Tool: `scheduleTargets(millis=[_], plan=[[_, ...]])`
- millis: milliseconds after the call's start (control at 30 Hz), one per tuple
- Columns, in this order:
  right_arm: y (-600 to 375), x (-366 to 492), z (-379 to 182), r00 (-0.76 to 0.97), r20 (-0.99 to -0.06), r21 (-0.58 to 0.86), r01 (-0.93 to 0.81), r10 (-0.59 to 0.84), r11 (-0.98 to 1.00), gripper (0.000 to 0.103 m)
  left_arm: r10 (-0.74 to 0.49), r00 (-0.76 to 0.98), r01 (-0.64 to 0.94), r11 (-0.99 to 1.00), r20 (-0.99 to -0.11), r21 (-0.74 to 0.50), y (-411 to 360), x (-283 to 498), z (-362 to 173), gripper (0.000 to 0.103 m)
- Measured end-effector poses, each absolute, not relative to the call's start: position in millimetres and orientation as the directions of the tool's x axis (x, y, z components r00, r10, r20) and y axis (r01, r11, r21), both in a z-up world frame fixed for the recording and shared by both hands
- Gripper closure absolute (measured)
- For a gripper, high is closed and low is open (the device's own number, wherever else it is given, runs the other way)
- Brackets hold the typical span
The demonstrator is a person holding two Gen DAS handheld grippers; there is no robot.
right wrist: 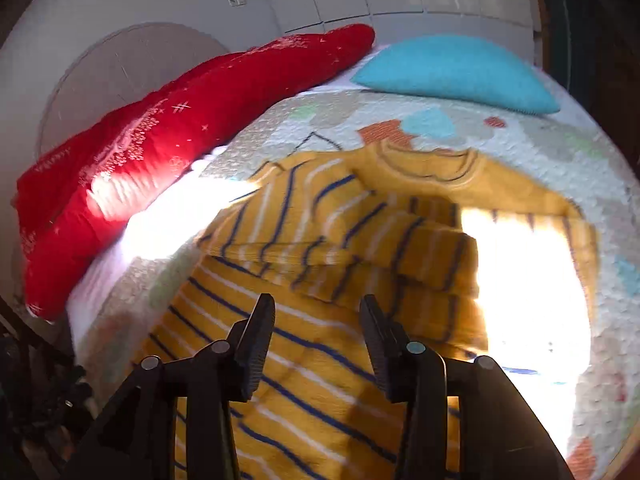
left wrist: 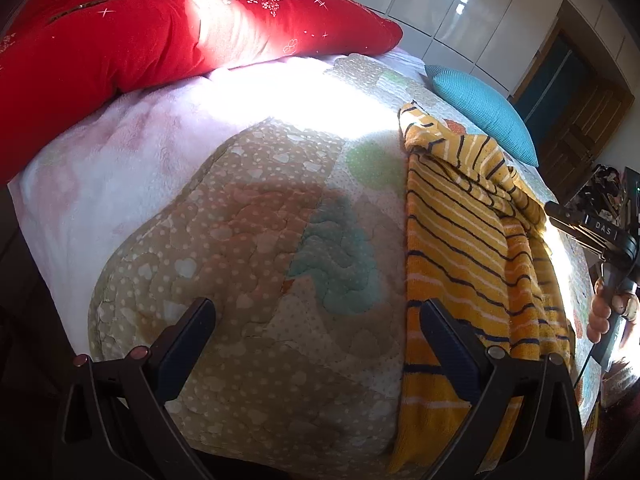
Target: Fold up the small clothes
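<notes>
Quilted bedspread carried our yellow striped sweater, sleeve folded across; body fold remained. We held left gripper wide, right gripper part-open, both empty.

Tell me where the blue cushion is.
The blue cushion lies at the bed's far end, beyond the striped yellow sweater and right of the red pillow.
</notes>
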State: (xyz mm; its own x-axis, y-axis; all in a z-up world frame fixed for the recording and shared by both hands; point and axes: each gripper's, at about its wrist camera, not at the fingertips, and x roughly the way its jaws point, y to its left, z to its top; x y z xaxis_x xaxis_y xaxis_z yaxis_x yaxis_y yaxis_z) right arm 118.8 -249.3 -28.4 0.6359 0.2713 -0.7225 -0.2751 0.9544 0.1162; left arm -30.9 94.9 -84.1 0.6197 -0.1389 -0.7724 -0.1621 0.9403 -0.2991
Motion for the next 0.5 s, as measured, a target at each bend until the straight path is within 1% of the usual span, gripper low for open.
scheduleTargets(millis=[67,133,167,267,300,333,367,400,500], plan=[[-277.7,120.0,-28.3,0.678,-0.723,-0.019,-0.212,0.133,0.977,0.050,-0.140,0.614,-0.150,0.945,-0.777,-0.290,86.7,-31.5,-84.9,0.001],[-307.2,128.3,-35.1,0.690,-0.722,-0.092,-0.157,0.043,0.983,0.049,-0.142,0.611,-0.133,0.952,-0.778,-0.277,77.7,-30.9,-82.6,0.001],[-319.9,136.6,-39.4,0.684,-0.729,-0.091,-0.135,0.027,0.987,0.049,-0.145,0.609,-0.122,0.954,-0.780,-0.273,73.2,-30.1,-81.1,0.001],[-342.6,155.2,-54.3,0.657,-0.750,-0.015,-0.133,0.077,0.991,0.049,-0.141,0.610,-0.096,0.964,-0.780,-0.250,59.6,-29.0,-74.9,0.001],[-342.6,159.9,-58.0,0.662,-0.746,-0.022,-0.132,0.071,0.991,0.050,-0.137,0.611,-0.090,0.967,-0.780,-0.240,55.7,-28.9,-72.8,0.001],[-342.5,164.9,-61.5,0.661,-0.747,-0.023,-0.136,0.073,0.990,0.068,-0.133,0.612,-0.085,0.969,-0.779,-0.232,52.5,-29.1,-70.6,0.001],[-340.9,167.7,-63.9,0.648,-0.756,0.000,-0.137,0.089,0.991,0.083,-0.130,0.613,-0.082,0.971,-0.780,-0.226,49.9,-29.2,-69.0,0.001],[-341.9,170.5,-64.1,0.640,-0.761,0.029,-0.127,0.105,0.991,0.095,-0.127,0.613,-0.079,0.972,-0.780,-0.221,47.9,-29.3,-67.5,0.001],[-354.1,163.0,-46.8,0.661,-0.716,0.192,-0.125,0.226,0.973,0.095,-0.113,0.606,-0.079,0.976,-0.787,-0.201,43.9,-28.1,-66.3,0.001]])
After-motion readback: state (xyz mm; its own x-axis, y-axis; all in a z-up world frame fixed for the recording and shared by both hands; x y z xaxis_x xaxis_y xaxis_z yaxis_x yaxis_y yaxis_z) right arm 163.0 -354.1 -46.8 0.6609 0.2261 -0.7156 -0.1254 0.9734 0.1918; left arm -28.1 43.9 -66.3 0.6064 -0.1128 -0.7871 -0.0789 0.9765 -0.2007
